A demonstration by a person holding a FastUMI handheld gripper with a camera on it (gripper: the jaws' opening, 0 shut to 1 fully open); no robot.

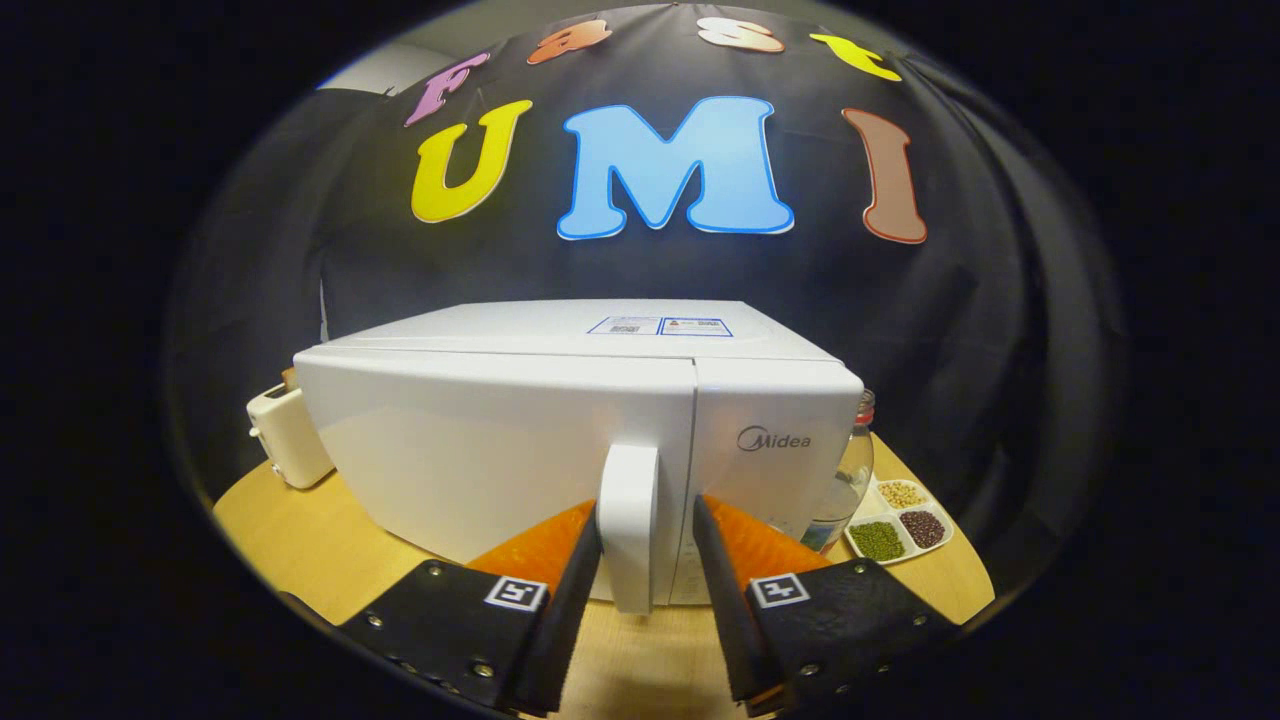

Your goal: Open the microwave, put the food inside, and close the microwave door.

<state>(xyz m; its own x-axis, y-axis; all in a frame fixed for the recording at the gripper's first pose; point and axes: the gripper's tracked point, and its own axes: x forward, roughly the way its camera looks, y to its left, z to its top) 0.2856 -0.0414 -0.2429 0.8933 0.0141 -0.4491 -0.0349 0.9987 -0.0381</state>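
Straddling the door handle [629, 525] of the shut microwave [560, 440], the fingers [580, 560] are held apart, not clearly pressing it.

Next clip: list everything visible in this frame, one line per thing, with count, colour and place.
microwave: one, white, on the table just ahead of the fingers, door shut
door handle: one, white, upright on the microwave front, between the fingers
toaster: one, cream white, on the table beside the microwave's far side from the jar
glass jar: one, clear with a reddish lid, beside the microwave's control end
tray: one, white, four compartments with tan, dark red and green beans, on the table next to the jar
table: one, light wood, round edge, under everything
gripper: one, fingers open on either side of the handle, apparently not pressing it
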